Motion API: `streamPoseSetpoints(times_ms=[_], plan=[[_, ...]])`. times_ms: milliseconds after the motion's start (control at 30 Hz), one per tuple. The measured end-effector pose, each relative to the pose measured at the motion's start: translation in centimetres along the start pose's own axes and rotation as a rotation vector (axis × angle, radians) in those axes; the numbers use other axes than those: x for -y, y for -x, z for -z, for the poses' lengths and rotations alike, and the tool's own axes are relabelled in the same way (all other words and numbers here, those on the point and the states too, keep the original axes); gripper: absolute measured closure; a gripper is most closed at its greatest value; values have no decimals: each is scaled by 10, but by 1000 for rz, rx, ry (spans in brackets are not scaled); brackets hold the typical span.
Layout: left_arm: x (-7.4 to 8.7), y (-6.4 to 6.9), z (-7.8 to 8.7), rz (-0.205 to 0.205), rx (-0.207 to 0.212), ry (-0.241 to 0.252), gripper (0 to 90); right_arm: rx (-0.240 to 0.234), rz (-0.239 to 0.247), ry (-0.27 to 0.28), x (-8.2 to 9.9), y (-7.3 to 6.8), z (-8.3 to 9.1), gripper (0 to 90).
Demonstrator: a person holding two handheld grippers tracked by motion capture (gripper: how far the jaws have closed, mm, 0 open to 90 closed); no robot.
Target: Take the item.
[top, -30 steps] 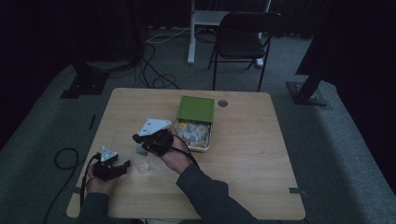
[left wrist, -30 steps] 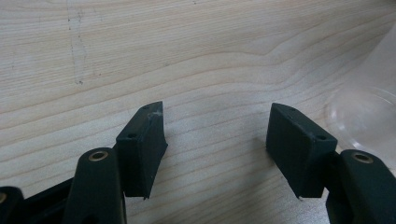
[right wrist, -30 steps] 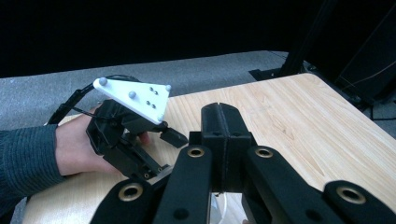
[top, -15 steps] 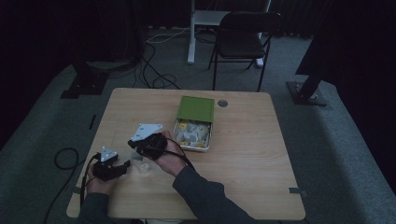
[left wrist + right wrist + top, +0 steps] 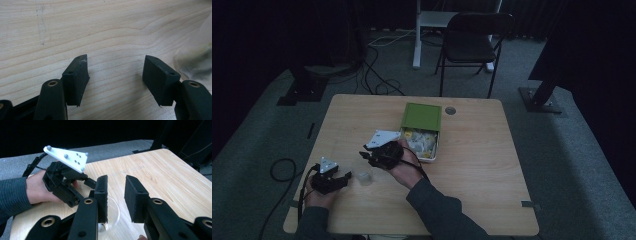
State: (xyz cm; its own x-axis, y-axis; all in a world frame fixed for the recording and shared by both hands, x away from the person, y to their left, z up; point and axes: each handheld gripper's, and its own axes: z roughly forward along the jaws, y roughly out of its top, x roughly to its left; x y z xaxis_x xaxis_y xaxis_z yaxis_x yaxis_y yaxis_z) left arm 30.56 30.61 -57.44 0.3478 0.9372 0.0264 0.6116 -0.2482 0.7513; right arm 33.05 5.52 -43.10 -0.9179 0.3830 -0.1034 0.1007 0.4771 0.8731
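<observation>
A small clear plastic cup (image 5: 363, 177) stands on the wooden table (image 5: 472, 190) between the two grippers. My right gripper (image 5: 368, 157) hovers just above and behind the cup, pointing left. In the right gripper view its jaws (image 5: 116, 178) have just been opening and stand a little apart with nothing between them; the cup (image 5: 112, 213) sits below its left jaw. My left gripper (image 5: 345, 176) rests low at the table's front left, jaws open (image 5: 116, 60) over bare wood, with the cup's blurred side (image 5: 197, 55) at the right edge.
An open green tin (image 5: 421, 116) with white and yellow pieces inside lies at the table's middle, just right of my right hand. A round grommet (image 5: 450, 110) sits near the far edge. A chair (image 5: 472, 45) and floor cables stand beyond the table.
My right gripper has shifted slightly to the left and back over the cup, with its grey plate tilting. The left gripper has kept still.
</observation>
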Motion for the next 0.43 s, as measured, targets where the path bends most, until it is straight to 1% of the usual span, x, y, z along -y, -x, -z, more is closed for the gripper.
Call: streamPoseSetpoints(times_ms=[33, 133, 167, 200, 333, 433], plan=[[0, 0, 0, 0, 0, 0, 384, 6, -9, -2, 4, 3, 5, 720], [0, 0, 0, 0, 0, 0, 384, 17, -17, -4, 10, 7, 12, 721], [0, 0, 0, 0, 0, 0, 385, 17, -17, -4, 10, 7, 12, 721], [0, 0, 0, -1, 1, 0, 384, 26, -29, -4, 15, 11, 18, 721], [0, 0, 0, -1, 2, 0, 384, 39, -44, -6, 22, 17, 25, 724], [0, 0, 0, -1, 2, 1, 384, 40, -45, -6, 23, 18, 26, 724]])
